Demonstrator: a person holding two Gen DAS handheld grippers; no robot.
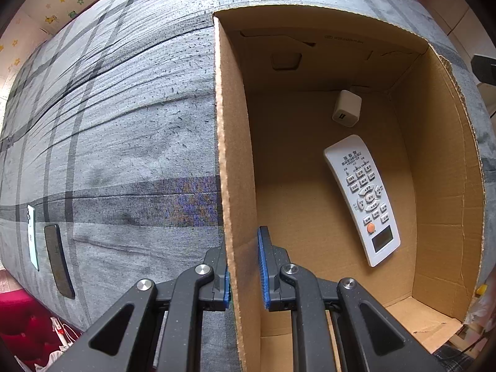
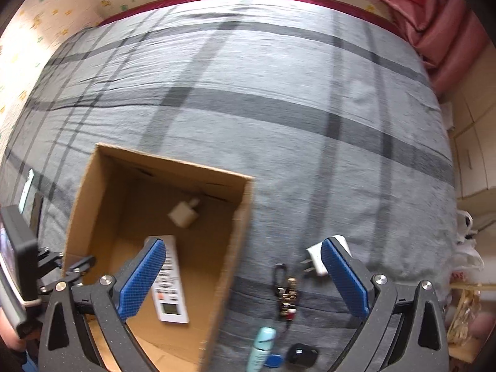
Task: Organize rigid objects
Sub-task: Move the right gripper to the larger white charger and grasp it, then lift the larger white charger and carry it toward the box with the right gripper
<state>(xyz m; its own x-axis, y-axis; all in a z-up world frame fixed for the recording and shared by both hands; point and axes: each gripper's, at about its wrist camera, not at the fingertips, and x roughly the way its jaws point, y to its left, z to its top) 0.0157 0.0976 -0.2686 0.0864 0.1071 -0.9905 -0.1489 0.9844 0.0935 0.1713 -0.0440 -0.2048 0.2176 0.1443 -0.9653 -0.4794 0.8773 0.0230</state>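
An open cardboard box (image 1: 235, 155) sits on the grey plaid bed. A white remote (image 1: 362, 198) and a white charger cube (image 1: 347, 108) lie inside it. My left gripper (image 1: 245, 269) points straight down, shut on the box's left wall, one blue pad on each side. In the right wrist view, my right gripper (image 2: 241, 241) hangs open over the box's (image 2: 238, 232) right wall, touching nothing. The remote (image 2: 170, 288) and the charger cube (image 2: 183, 214) show below it. A white plug adapter (image 2: 316, 259), a keychain (image 2: 286, 294), a teal tube (image 2: 262, 347) and a black object (image 2: 302, 353) lie on the bed right of the box.
Two phones, one white (image 1: 32, 237) and one dark (image 1: 59, 260), lie on the bed left of the box. The bedspread (image 2: 279, 93) stretches far beyond the box to a wall. Pink fabric (image 2: 434, 24) bunches at the far right corner, with bags beside the bed's right edge.
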